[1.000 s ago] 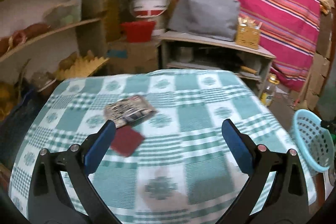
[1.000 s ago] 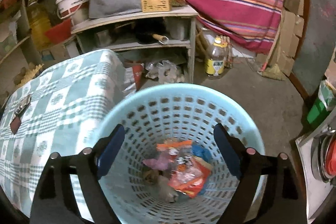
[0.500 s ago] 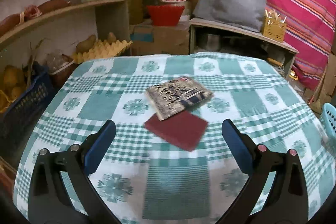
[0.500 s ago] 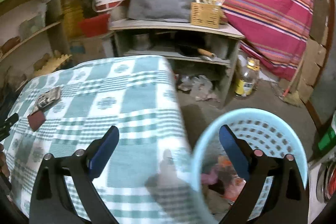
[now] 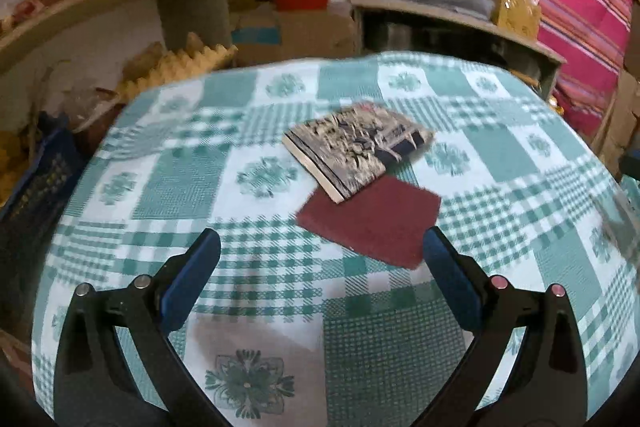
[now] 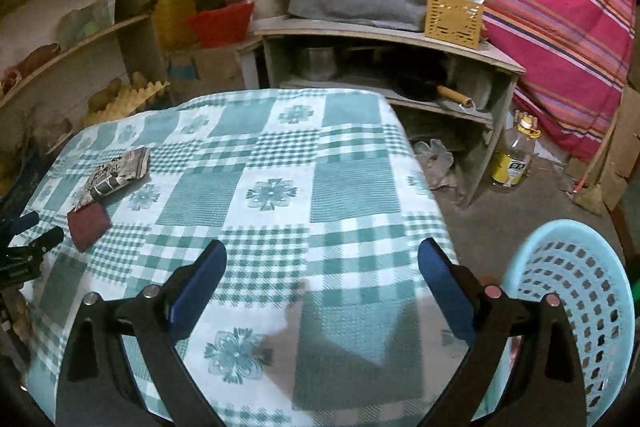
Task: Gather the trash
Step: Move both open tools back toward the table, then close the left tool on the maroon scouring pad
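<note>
Both grippers, left (image 5: 320, 255) and right (image 6: 320, 263), fingers apart, empty; flat printed packet (image 5: 356, 151) overlaps maroon square pad (image 5: 372, 219) on checked cloth (image 5: 248, 131); perforated plastic basket (image 6: 576, 295) beside.

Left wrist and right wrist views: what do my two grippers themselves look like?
Both look alike. The left gripper and the right gripper each have two matte black angled arms tipped with flat blue pads, with round metal bolt heads, silvery on one arm and pinkish on the other. No cables, sleeves or markings show.

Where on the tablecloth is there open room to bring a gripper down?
Bare cloth fills the near half below the maroon pad and everything from the folded newspaper rightward to the basket-side table edge. Crowded only where the newspaper overlaps the pad.
</note>
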`<move>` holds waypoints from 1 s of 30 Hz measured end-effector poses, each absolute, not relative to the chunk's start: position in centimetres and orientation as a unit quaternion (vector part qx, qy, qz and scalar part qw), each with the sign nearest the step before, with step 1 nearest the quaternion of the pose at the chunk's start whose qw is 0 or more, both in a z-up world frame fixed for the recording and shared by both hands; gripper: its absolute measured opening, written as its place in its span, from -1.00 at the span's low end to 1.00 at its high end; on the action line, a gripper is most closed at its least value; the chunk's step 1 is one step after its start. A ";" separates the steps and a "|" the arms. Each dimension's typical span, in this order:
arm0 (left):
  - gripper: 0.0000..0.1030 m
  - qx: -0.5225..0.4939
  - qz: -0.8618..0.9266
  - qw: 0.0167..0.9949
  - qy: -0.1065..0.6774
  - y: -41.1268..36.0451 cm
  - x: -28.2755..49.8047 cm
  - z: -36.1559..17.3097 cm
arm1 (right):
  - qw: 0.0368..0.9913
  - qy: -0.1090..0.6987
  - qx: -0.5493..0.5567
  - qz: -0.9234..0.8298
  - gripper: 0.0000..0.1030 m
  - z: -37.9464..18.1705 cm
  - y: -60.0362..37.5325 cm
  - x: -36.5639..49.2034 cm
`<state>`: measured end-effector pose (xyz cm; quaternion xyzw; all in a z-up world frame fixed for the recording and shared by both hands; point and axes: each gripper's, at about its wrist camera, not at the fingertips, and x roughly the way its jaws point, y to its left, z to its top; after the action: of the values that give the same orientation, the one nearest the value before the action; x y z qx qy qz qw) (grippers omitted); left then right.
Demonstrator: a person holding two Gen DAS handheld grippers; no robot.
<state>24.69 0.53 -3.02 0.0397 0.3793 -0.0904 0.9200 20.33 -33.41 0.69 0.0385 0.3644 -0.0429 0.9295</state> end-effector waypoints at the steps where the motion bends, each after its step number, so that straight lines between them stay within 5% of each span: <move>1: 0.89 0.036 -0.095 0.917 0.386 0.5 25.0 -3.2 | 0.929 0.367 0.038 -0.041 0.83 0.5 -33.3 20.5; 30: 0.85 0.064 -0.148 0.890 0.428 -2.8 27.9 -4.5 | 0.917 0.398 0.018 -0.001 0.83 -0.7 -28.4 24.0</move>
<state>27.86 -2.82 -4.47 0.0644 0.4275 -0.1476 0.8895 23.96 -28.42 -0.75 0.0185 0.3975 -0.0011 0.9174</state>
